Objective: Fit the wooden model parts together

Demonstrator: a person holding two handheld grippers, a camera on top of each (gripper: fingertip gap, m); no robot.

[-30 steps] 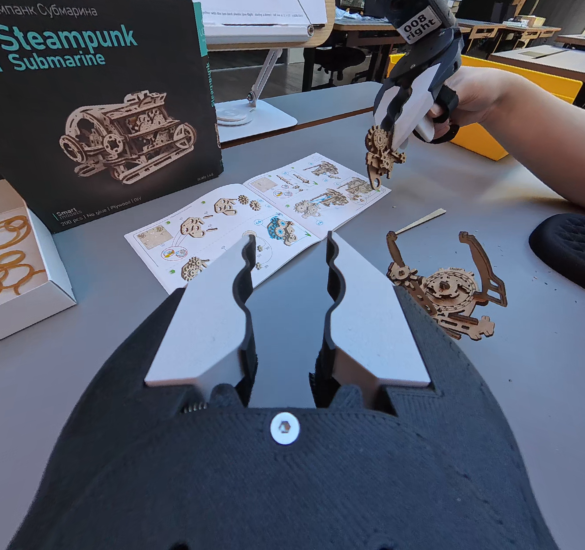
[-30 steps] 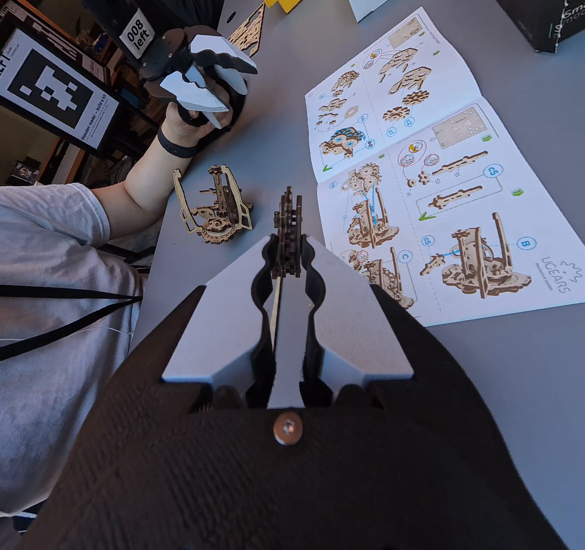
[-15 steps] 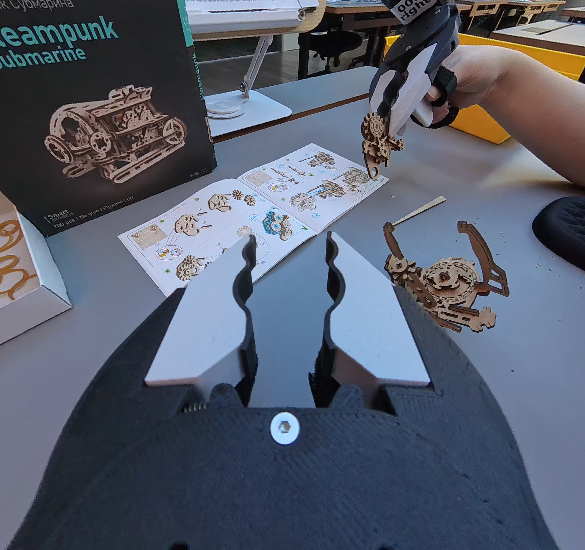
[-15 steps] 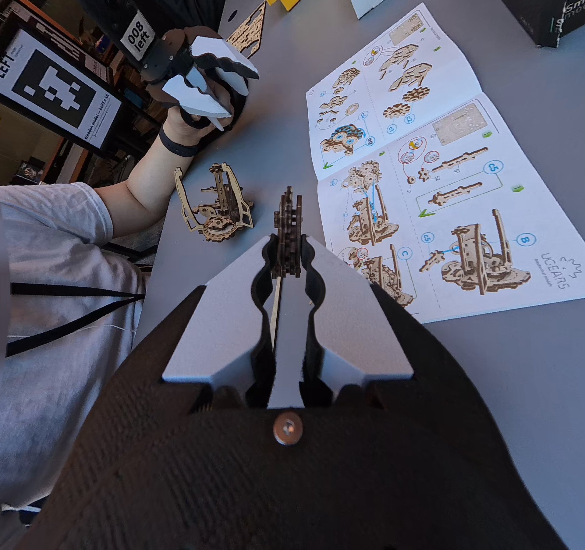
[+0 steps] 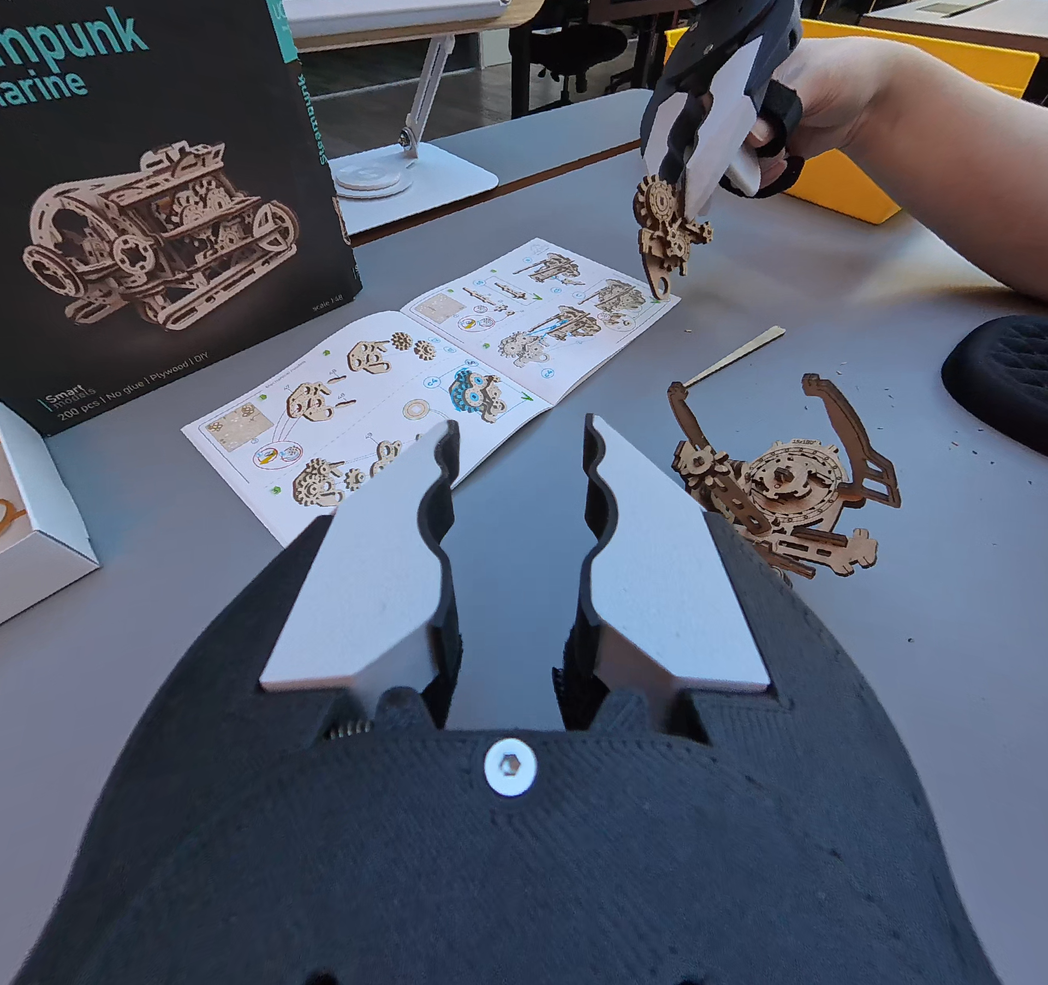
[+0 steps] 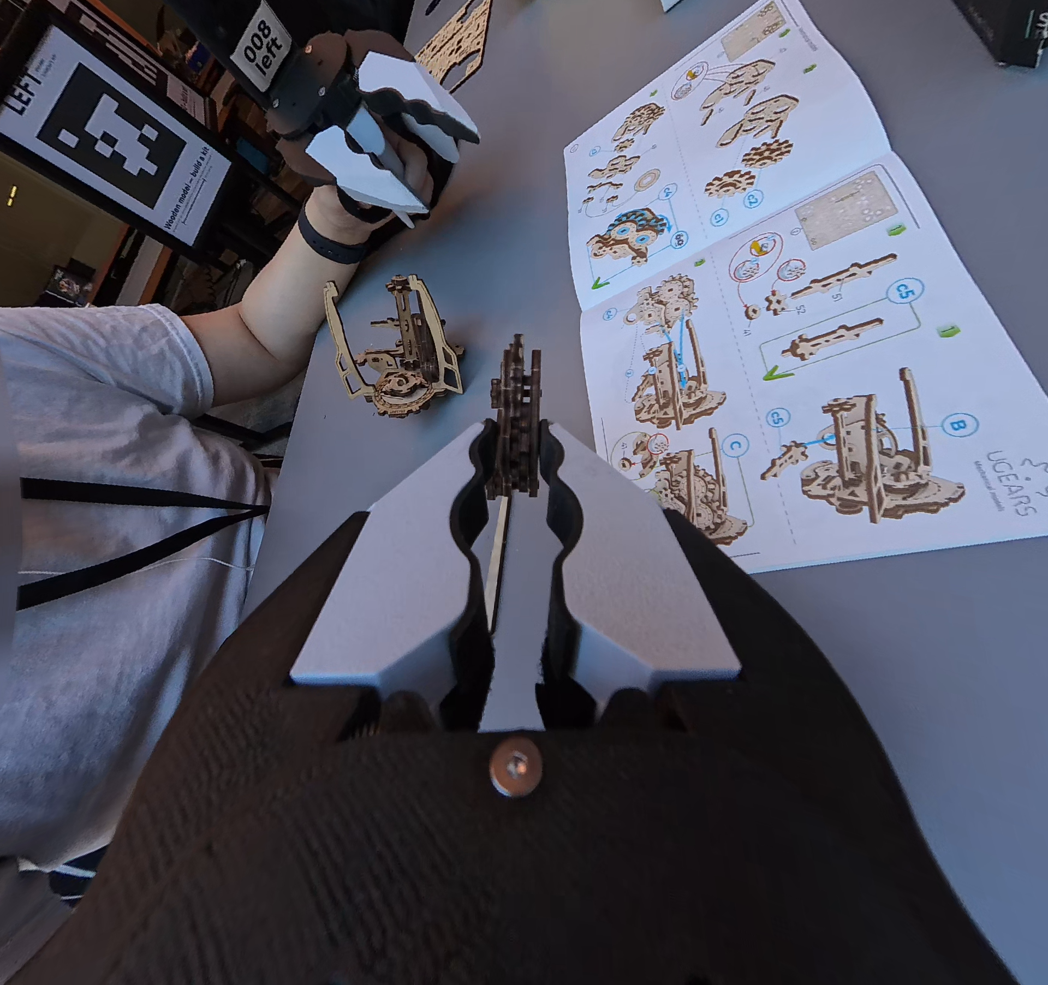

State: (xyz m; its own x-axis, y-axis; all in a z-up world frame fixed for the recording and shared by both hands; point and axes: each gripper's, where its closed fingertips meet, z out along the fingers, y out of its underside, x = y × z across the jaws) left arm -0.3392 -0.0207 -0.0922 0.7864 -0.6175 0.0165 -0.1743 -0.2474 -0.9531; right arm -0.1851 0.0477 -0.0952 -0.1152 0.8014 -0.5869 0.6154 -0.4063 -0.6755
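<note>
Grey tabletop (image 5: 850,702) carries my open instruction booklet (image 5: 431,374) and the wooden base assembly (image 5: 782,481). My left tool (image 5: 519,447) hangs spread, empty. My right tool (image 6: 515,439) pinches the gear cluster (image 6: 515,419), apparently above the booklet's corner.

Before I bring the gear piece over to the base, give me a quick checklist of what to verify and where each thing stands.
1. right gripper shut on the gear assembly: ok.
2. left gripper open and empty, free to steady the base: ok.
3. wooden base assembly sitting on the table, unheld: ok.
4. Path between gear assembly and base free of obstacles: ok.
5. instruction booklet open and in view: ok.
6. Mating slot lined up: cannot tell.
</note>
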